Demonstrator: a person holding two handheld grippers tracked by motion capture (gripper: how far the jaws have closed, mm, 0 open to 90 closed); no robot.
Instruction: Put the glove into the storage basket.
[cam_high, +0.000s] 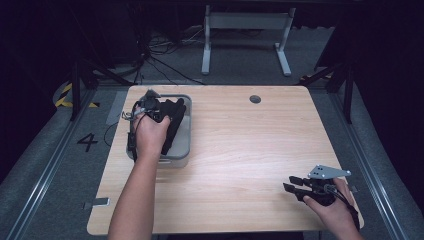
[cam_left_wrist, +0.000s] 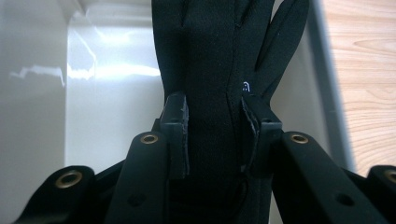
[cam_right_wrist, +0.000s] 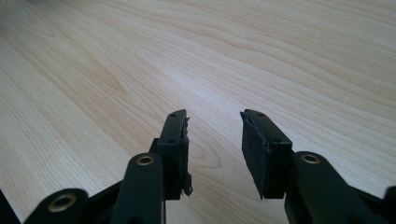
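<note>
A black glove (cam_left_wrist: 215, 60) hangs over a grey plastic bin (cam_high: 182, 150) at the table's left. My left gripper (cam_left_wrist: 215, 109) is shut on the glove's cuff, with the glove's fingers pointing away from the camera. In the high view the left gripper (cam_high: 155, 107) sits above the bin, and the glove (cam_high: 175, 125) drapes down into it. Over the table's front right corner my right gripper (cam_high: 294, 185) is held low, pointing left. Its jaws stand open with nothing between them, as the right gripper view (cam_right_wrist: 214, 128) shows over bare wood.
The light wooden table (cam_high: 240, 145) has a small dark round hole (cam_high: 255, 99) near its far edge. Beyond the table stand a white desk frame (cam_high: 245, 40) and loose cables on the grey floor. The bin's pale inner wall (cam_left_wrist: 107, 93) is glossy.
</note>
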